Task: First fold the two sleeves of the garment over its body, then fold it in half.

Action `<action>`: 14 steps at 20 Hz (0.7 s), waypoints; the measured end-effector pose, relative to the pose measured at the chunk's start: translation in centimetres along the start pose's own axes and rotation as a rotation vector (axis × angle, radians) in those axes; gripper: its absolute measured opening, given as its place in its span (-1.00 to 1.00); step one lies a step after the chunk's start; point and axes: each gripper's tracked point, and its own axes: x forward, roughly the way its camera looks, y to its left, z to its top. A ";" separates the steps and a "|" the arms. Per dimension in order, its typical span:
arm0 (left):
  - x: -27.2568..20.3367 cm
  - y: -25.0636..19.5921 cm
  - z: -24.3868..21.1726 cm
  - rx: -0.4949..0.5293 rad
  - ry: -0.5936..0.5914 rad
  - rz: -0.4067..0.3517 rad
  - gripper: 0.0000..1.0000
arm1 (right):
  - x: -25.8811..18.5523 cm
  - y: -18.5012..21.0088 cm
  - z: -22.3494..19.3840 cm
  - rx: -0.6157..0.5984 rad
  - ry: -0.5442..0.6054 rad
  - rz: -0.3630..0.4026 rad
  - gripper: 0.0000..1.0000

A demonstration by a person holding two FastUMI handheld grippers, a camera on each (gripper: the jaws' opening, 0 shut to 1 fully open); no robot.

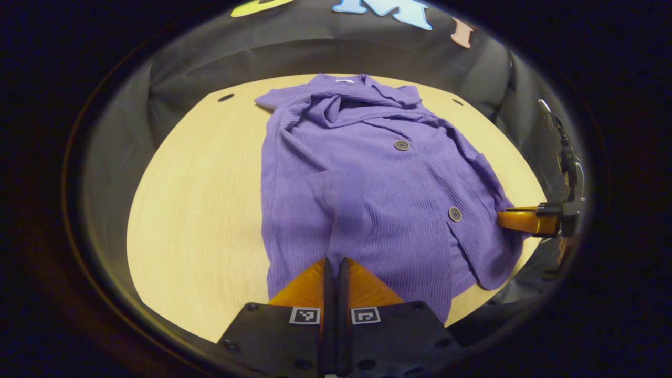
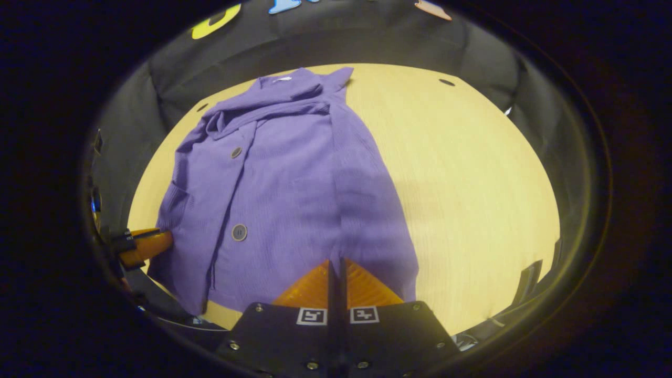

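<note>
Table [image 1: 199, 210]: pale wood-grain top, rounded outline in both views, matte, lit warm and fairly even from above. Small dark holes in the top near the far corners: far left hole [image 1: 226, 97], far right hole [image 1: 457, 102]; the right gripper view shows one at far right [image 2: 447, 82] and another at far left [image 2: 202, 107]. Soft shadow patch on the wood mid-right in the right gripper view [image 2: 420, 194]. Black cloth wall [image 1: 294, 47] hangs behind the far edge, creased, wrapping down both sides. Surroundings beyond the table dim.
</note>
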 end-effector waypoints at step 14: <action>-0.9 0.3 10.1 -0.013 -0.133 -0.015 -0.88 | -0.9 1.3 8.6 0.101 -0.109 0.061 -0.98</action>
